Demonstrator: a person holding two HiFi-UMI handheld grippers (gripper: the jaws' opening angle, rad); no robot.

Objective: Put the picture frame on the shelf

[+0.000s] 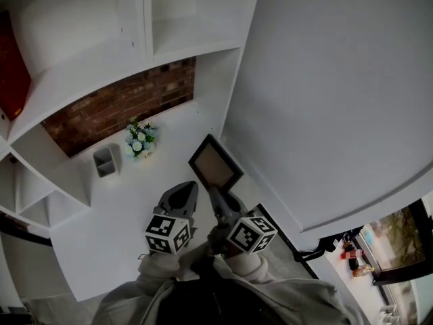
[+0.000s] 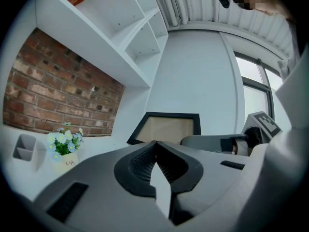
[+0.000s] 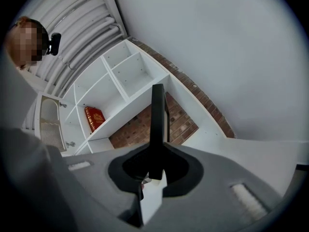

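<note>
The black picture frame (image 1: 215, 164) with a beige inside hangs above the white ledge (image 1: 122, 212) of the shelf unit. My right gripper (image 1: 215, 193) is shut on its lower edge. In the right gripper view the picture frame (image 3: 157, 120) stands edge-on, rising out of the right gripper (image 3: 156, 153). Just left of it, my left gripper (image 1: 191, 187) is shut and holds nothing. From the left gripper (image 2: 155, 143) the picture frame (image 2: 169, 128) shows just ahead, with the right gripper (image 2: 217, 141) beside it.
White shelf compartments (image 1: 88, 80) rise above a brick back panel (image 1: 122, 103). A small pot of flowers (image 1: 141, 139) and a grey pen holder (image 1: 105, 161) stand on the ledge. A red book (image 1: 12, 66) lies in an upper compartment. A white wall (image 1: 338, 100) closes the right side.
</note>
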